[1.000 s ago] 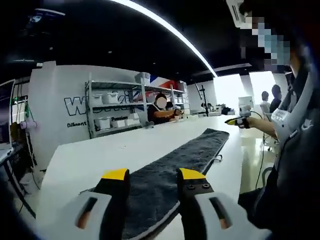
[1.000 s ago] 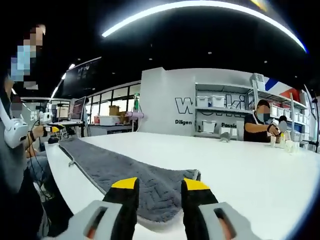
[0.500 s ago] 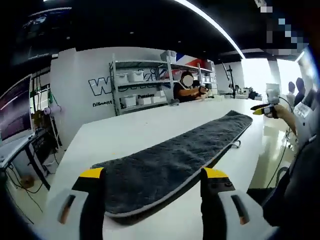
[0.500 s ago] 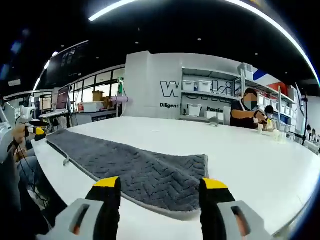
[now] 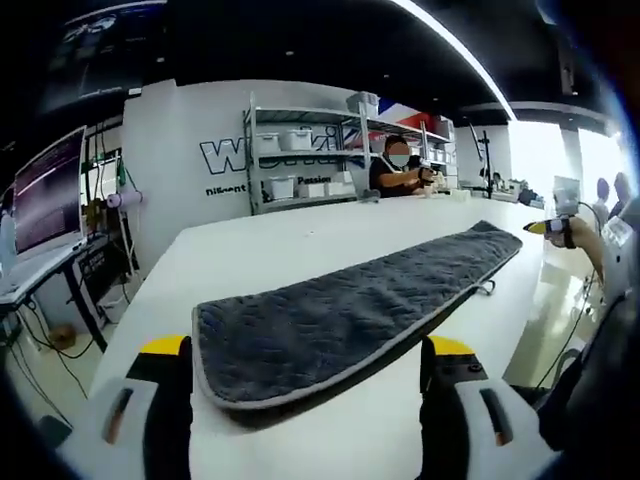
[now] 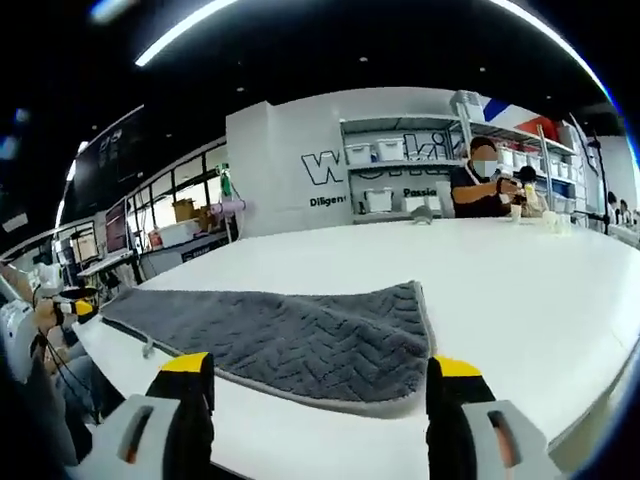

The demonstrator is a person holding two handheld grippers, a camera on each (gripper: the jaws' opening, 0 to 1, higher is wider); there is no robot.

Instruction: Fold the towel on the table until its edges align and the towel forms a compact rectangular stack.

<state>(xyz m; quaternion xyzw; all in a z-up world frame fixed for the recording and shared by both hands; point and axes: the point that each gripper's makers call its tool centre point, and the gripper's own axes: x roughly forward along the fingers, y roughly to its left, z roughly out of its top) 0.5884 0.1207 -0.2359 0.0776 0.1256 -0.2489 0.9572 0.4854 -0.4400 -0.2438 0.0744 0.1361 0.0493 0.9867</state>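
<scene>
In the left gripper view, the towel point(image 5: 340, 320) lies as one long dark grey strip along the near side of the white table point(image 5: 280, 245). I judge the lengthwise folding done and the end-to-end folds all left, since the strip is far from a compact stack. My left gripper point(image 5: 310, 362) sits low at the strip's near end, jaws spread wide on either side of it, gripping nothing. Far down the strip, past its other end, my right gripper point(image 5: 553, 228) shows small.

In the right gripper view, the towel point(image 6: 290, 335) runs away toward my left gripper point(image 6: 72, 308), tiny at its far end. My right gripper point(image 6: 320, 382) faces the short edge, level with the table point(image 6: 520, 290), jaws wide apart and empty, straddling the end without touching it.
</scene>
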